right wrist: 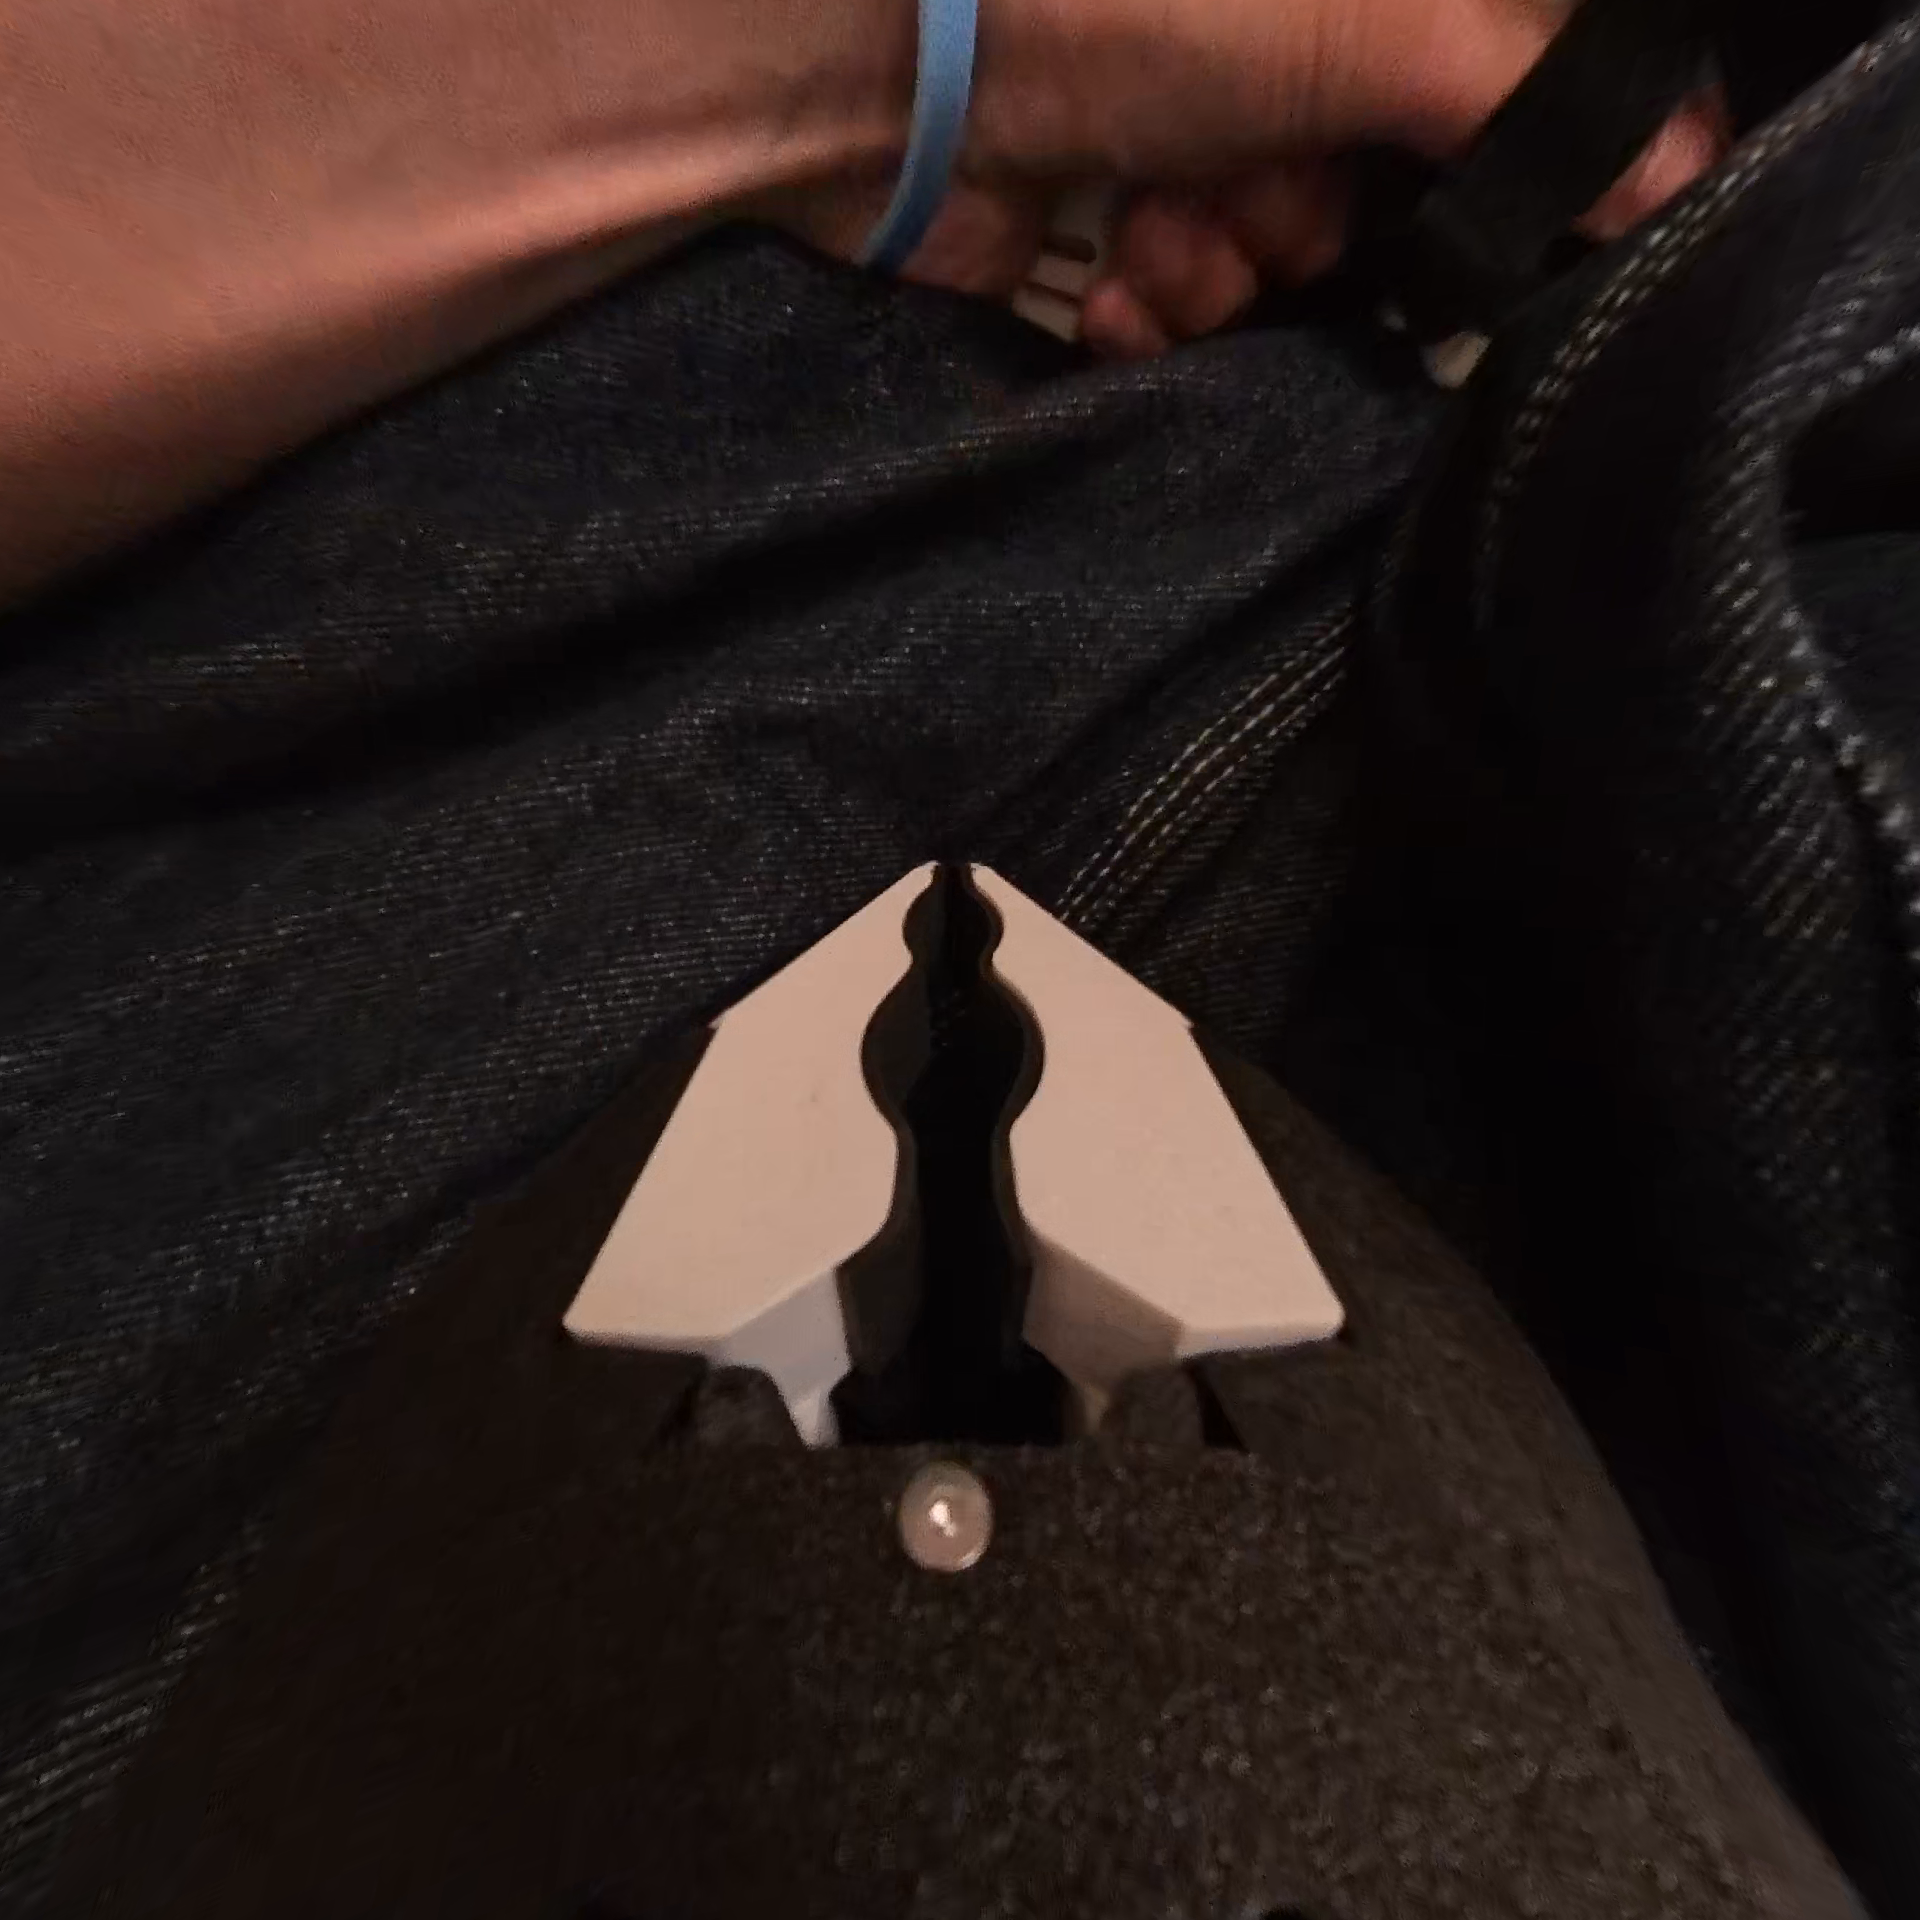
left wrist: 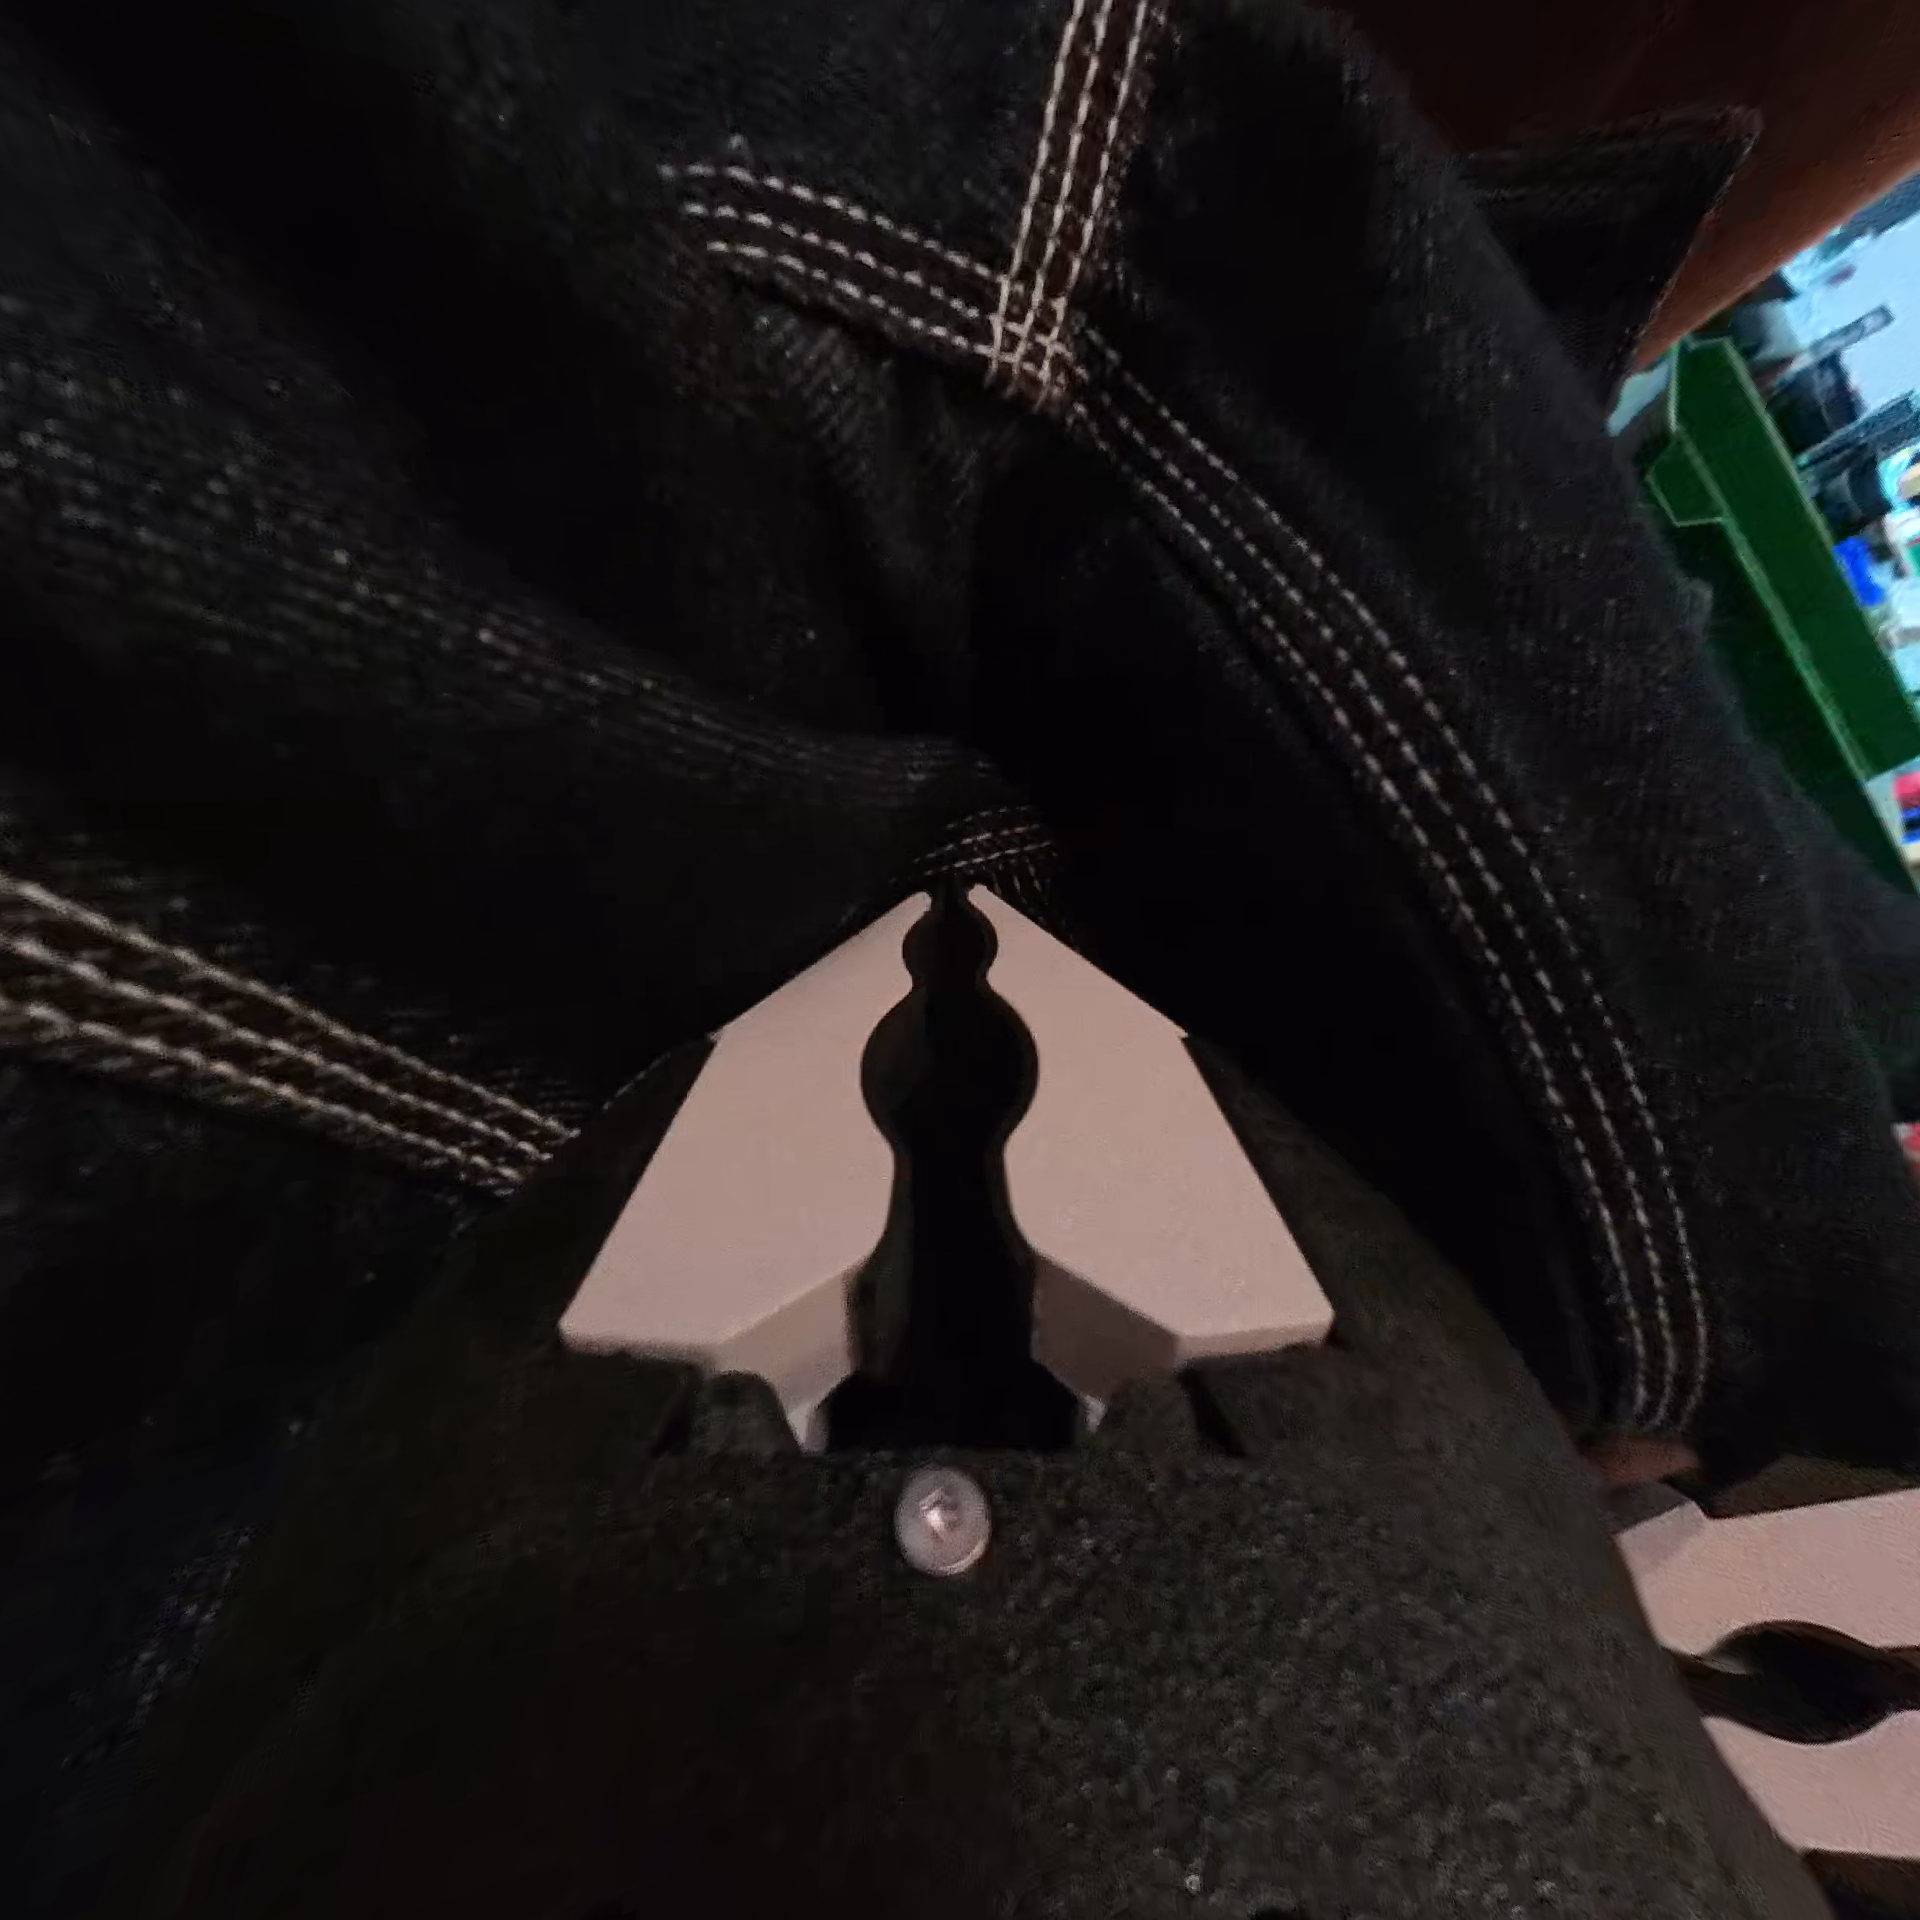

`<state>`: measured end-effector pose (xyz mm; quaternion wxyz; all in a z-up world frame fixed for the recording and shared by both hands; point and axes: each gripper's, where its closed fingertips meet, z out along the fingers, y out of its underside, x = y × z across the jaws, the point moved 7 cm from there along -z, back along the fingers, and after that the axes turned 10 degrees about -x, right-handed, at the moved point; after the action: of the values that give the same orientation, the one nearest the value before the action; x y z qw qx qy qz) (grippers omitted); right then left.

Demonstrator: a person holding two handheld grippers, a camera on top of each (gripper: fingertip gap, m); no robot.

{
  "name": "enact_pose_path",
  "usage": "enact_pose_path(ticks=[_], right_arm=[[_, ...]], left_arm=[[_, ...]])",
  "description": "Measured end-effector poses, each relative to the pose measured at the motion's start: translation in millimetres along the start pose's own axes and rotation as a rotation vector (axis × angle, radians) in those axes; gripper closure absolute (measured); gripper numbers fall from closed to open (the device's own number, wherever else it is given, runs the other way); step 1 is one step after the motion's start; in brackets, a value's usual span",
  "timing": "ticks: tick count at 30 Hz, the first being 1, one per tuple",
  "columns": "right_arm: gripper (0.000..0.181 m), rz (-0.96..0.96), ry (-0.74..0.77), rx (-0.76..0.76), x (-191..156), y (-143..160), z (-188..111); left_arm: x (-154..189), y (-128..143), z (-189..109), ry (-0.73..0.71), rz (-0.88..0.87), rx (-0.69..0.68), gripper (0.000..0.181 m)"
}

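Observation:
A dark denim garment [left wrist: 520, 520] with pale double stitching fills both views. In the left wrist view my left gripper [left wrist: 948, 896] is shut, its white fingertips [left wrist: 831, 1039] pinching a stitched fold of the denim [left wrist: 987, 844]. In the right wrist view my right gripper [right wrist: 953, 871] is shut on the denim [right wrist: 623, 675]. The cloth puckers at its tips and shows between its fingers [right wrist: 790, 1091]. A stitched seam [right wrist: 1195, 821] runs just to its right. The right gripper's white fingers also show at the lower right of the left wrist view [left wrist: 1787, 1579].
A person's forearm with a blue wristband [right wrist: 935, 125] and hand [right wrist: 1195, 156] grips a black handle [right wrist: 1507, 197] above the denim. A green crate [left wrist: 1766, 582] and cluttered shelves [left wrist: 1870, 343] stand at the right edge.

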<state>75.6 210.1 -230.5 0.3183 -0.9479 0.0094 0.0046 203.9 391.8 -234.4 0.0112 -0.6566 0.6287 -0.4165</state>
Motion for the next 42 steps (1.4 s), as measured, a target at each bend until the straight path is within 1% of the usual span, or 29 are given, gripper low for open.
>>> enact_pose_path(ticks=[2, 3, 4, 5, 6, 8, 9, 10, 12, 13, 14, 15, 16, 17, 18, 21, 22, 24, 25, 26, 28, 31, 32, 33, 36, 38, 39, 40, 42], right_arm=[[0.181, -0.004, 0.017, -0.022, 4.8, -3.8, 2.7], [0.181, 0.004, -0.002, -0.033, 4.5, -6.3, -0.3], [0.181, 0.013, -0.037, -0.027, 3.6, -11.8, -10.3], [0.181, 0.028, -0.072, 0.011, 5.2, -23.0, -31.1], [0.181, 0.049, -0.068, 0.102, 12.7, -37.9, -61.1], [0.181, 0.074, -0.001, 0.272, 40.8, -57.6, -118.4], [0.181, 0.091, 0.052, 0.283, 59.2, -58.4, -129.7], [0.181, 0.108, 0.095, 0.233, 77.0, -53.9, -124.0], [0.181, 0.146, 0.109, 0.084, 101.0, -41.3, -78.3], [0.181, 0.148, 0.091, 0.010, 104.7, -37.0, -50.1], [0.181, 0.139, 0.070, -0.050, 102.9, -34.6, -22.4], [0.181, 0.121, 0.090, -0.114, 100.3, -29.3, 4.6], [0.181, 0.086, 0.137, -0.106, 97.6, -26.7, 20.9], [0.181, 0.050, 0.188, -0.092, 95.6, -29.8, 22.6], [0.181, 0.040, 0.204, -0.098, 94.6, -30.6, 22.9], [0.181, 0.092, 0.134, -0.077, 97.2, -30.1, 10.1], [0.181, 0.120, 0.110, -0.058, 96.0, -33.0, -6.7], [0.181, 0.157, 0.086, 0.111, 80.9, -40.5, -60.2], [0.181, 0.155, 0.052, 0.182, 65.0, -39.9, -83.9], [0.181, 0.148, -0.010, 0.201, 43.9, -34.6, -96.2], [0.181, 0.117, -0.097, 0.089, 3.7, -13.6, -87.0], [0.181, 0.088, -0.123, -0.050, -29.9, 17.3, -44.6], [0.181, 0.055, -0.079, -0.096, -33.0, 29.1, -28.4], [0.180, 0.014, -0.036, -0.097, -33.4, 35.6, -19.8], [0.181, 0.040, -0.075, -0.086, -31.0, 33.9, -21.3], [0.181, 0.056, -0.118, -0.041, -29.3, 28.9, -36.0], [0.181, 0.075, -0.122, 0.010, -27.4, 24.8, -53.9], [0.181, 0.101, -0.133, 0.087, -27.2, 21.3, -76.6], [0.158, 0.145, -0.217, 0.261, -31.6, 21.0, -125.9]], left_arm=[[0.3, -7.6, 4.3, 0.000, 0.017, -0.027, 0.181], [3.1, -7.4, -1.0, 0.002, 0.017, -0.041, 0.180], [8.4, -7.4, -14.5, -0.006, 0.024, -0.044, 0.180], [20.2, -4.3, -35.6, -0.017, 0.040, -0.033, 0.177], [37.8, 2.4, -63.0, -0.030, 0.067, 0.006, 0.176], [71.2, 32.0, -116.6, -0.132, 0.094, 0.097, 0.173], [84.6, 53.6, -133.3, -0.198, 0.099, 0.122, 0.174], [92.5, 77.0, -139.3, -0.282, 0.102, 0.111, 0.178], [89.9, 118.5, -129.9, -0.452, 0.074, 0.014, 0.180], [87.2, 130.2, -120.8, -0.465, 0.051, 0.013, 0.180], [84.5, 136.1, -109.4, -0.428, 0.005, 0.037, 0.180], [78.0, 140.9, -95.1, -0.409, -0.044, 0.035, 0.181], [67.1, 148.6, -77.5, -0.436, -0.053, -0.006, 0.179], [62.3, 150.0, -67.7, -0.443, -0.034, 0.038, 0.180], [61.6, 149.2, -67.4, -0.432, -0.055, 0.058, 0.180], [72.6, 144.3, -76.7, -0.428, -0.074, 0.041, 0.180], [85.4, 140.5, -88.0, -0.412, -0.067, 0.071, 0.180], [120.2, 137.5, -117.0, -0.387, -0.027, 0.204, 0.180], [137.9, 141.0, -123.9, -0.366, -0.013, 0.248, 0.181], [151.6, 147.4, -121.0, -0.340, -0.006, 0.234, 0.181], [161.2, 166.6, -95.5, -0.347, -0.011, 0.111, 0.180], [156.0, 188.2, -53.5, -0.325, -0.056, 0.030, 0.180], [150.5, 194.6, -41.2, -0.350, -0.045, -0.011, 0.179], [148.2, 196.9, -33.4, -0.354, -0.019, 0.003, 0.180], [148.5, 197.1, -35.8, -0.343, -0.022, 0.021, 0.179], [158.6, 196.1, -48.8, -0.338, -0.014, 0.047, 0.180], [170.3, 196.7, -64.2, -0.314, -0.009, 0.083, 0.178], [185.1, 199.7, -86.1, -0.284, -0.015, 0.144, 0.175], [207.2, 218.7, -146.6, -0.291, -0.072, 0.310, 0.164]])
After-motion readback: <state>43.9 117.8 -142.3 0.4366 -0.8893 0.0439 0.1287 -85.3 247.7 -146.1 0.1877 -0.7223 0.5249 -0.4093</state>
